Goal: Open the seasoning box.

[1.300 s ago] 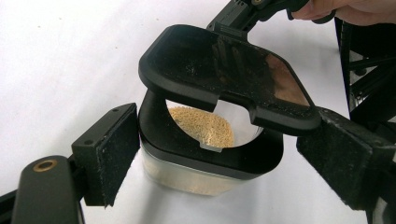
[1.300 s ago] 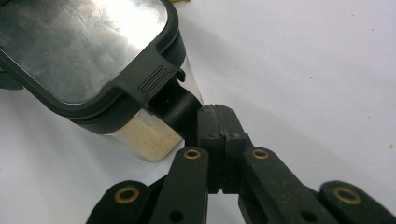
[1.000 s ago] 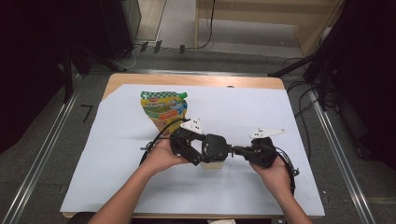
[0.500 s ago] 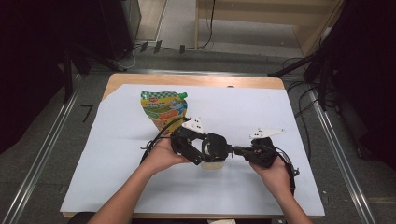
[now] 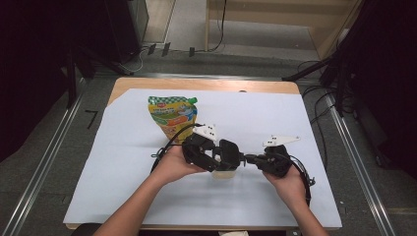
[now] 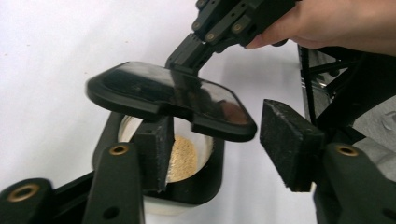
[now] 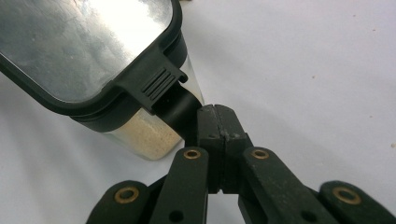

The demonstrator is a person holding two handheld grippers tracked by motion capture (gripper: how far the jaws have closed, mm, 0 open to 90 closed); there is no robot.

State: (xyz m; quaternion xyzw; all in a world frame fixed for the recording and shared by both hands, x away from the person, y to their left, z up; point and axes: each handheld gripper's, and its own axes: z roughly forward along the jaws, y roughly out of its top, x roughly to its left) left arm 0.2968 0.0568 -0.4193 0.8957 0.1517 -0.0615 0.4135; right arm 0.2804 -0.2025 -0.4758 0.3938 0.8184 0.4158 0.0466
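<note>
- The right claw is clamping the black latch tab of the lid, holding it tilted above the jar.
- The left claw is standing half apart and has just been closing; one pad is dipping inside the jar's mouth, the other is hanging clear outside it, so the near wall is sitting between them, not yet pinched.
- The jar is resting on the tabletop near the front edge, around the middle, between both hands, with the left claw right on it.
- It is looking squat and clear-walled with a black rim, beige powder lying low inside.
- A green pouch is lying towards the far edge.
</note>
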